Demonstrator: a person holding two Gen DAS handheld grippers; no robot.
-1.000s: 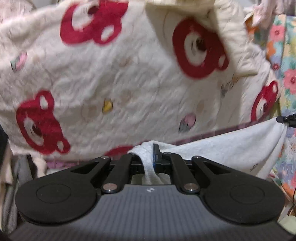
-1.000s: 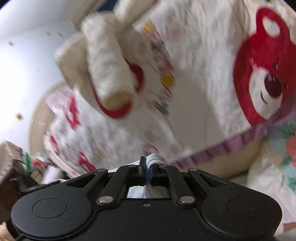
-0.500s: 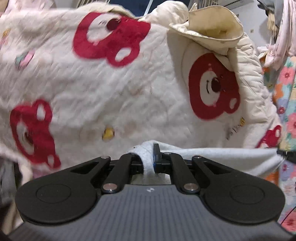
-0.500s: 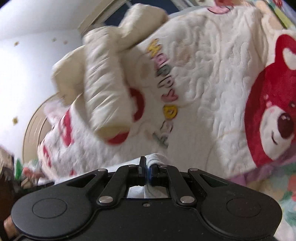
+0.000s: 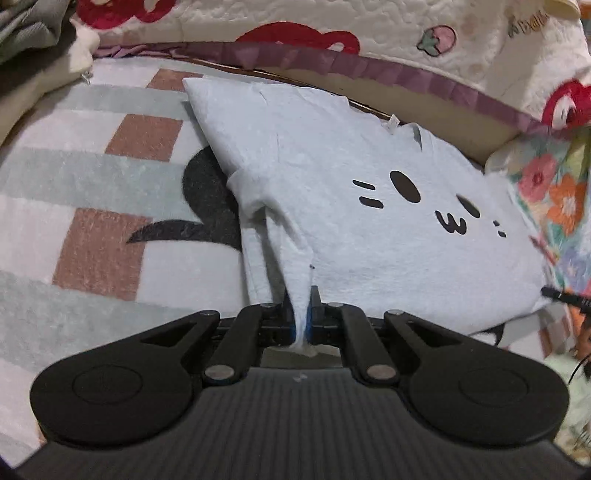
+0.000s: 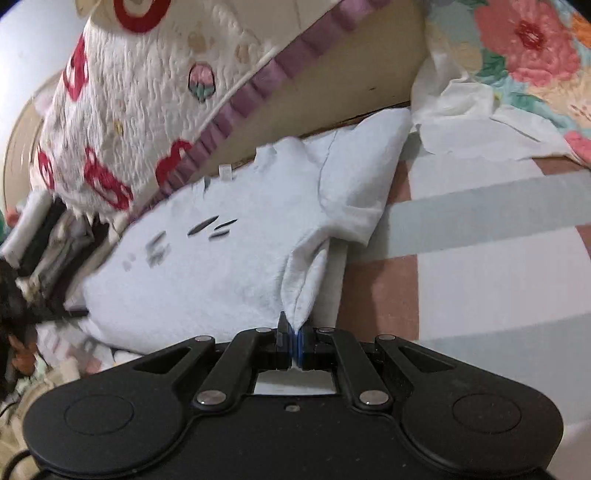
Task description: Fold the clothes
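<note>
We see a home bedroom: a striped blanket [image 5: 110, 177] lower left, a bear-print quilt [image 5: 369, 26] along the top, floral bedding [image 6: 517, 48] upper right.

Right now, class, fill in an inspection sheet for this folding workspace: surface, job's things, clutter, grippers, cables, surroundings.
Surface: checked blanket, pink, green and white.
Job's things: pale grey cat-face T-shirt spread face up, bottom edge lifted.
Clutter: folded clothes pile beside the shirt.
Grippers: left gripper and right gripper each pinch the shirt's hem.
Cables: thin dark cable at the edge.
Surroundings: bear-print quilt, floral fabric.
</note>
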